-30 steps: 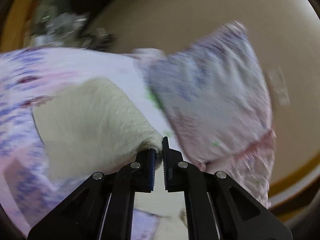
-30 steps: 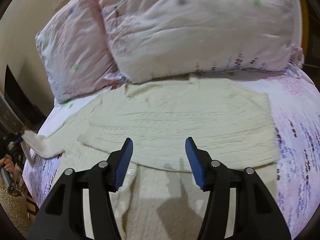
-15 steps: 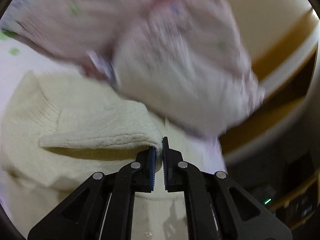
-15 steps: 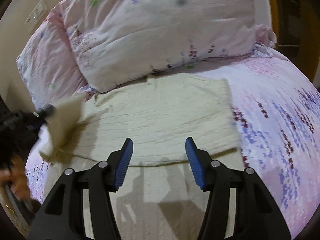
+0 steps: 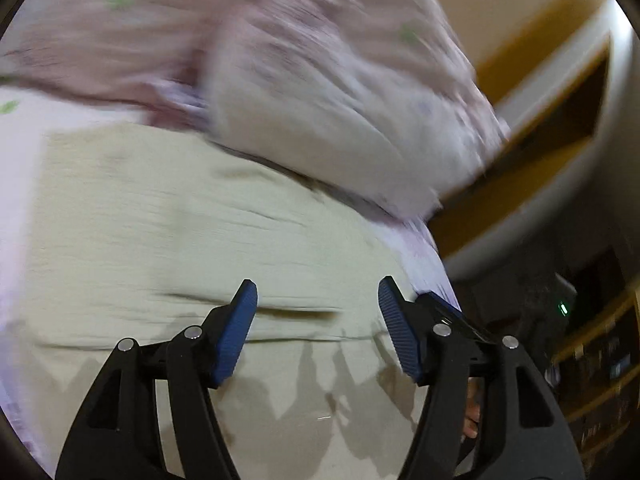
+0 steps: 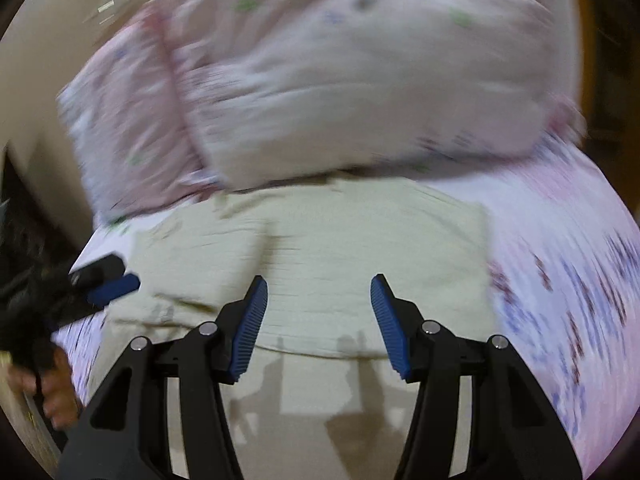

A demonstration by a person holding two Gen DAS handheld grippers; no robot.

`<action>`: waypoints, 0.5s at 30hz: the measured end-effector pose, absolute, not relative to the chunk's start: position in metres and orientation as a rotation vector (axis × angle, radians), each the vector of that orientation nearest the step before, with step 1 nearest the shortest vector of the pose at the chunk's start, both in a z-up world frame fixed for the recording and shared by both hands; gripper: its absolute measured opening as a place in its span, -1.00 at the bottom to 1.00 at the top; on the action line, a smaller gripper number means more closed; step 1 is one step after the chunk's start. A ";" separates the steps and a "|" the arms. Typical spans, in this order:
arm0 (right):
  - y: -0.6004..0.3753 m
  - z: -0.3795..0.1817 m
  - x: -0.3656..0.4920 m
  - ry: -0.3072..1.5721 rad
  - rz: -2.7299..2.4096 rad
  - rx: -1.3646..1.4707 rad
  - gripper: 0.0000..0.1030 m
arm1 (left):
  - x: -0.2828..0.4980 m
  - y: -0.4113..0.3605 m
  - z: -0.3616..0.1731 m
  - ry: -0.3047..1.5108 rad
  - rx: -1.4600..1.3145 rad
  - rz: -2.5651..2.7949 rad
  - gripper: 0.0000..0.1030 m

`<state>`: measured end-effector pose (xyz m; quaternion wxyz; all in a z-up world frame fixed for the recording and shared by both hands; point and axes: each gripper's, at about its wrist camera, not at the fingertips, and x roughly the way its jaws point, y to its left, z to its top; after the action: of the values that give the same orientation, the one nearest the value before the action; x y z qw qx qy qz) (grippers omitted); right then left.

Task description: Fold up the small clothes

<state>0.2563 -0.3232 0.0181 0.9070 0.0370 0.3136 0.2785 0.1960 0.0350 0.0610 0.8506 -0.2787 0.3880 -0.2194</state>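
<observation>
Black tongs, ribbed blue pads

A cream knit sweater is laid flat on the bed, partly folded, its far edge at 12 o'clock tucked against the pillows; detail is blurred.

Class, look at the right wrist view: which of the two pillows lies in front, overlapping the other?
The larger, paler pillow on the right; it overlaps the pinker pillow at left.
</observation>
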 end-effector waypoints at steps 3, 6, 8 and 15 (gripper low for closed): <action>-0.277 0.026 0.244 0.599 0.712 -0.056 -0.02 | 0.197 0.074 0.041 0.841 -0.632 -0.336 0.14; -0.223 0.024 0.231 0.564 0.805 -0.227 -0.06 | 0.197 0.095 0.019 0.882 -0.672 -0.265 0.12; -0.191 0.017 0.228 0.559 0.824 -0.319 -0.06 | 0.197 0.102 0.006 0.914 -0.673 -0.222 0.12; -0.141 -0.019 0.243 0.640 0.761 -0.444 -0.55 | 0.195 0.119 -0.006 0.908 -0.722 -0.230 0.04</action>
<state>0.2434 -0.1408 -0.0189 0.8553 -0.2113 0.3044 0.3621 0.1949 0.1193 -0.0057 0.8304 -0.3402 0.4278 -0.1082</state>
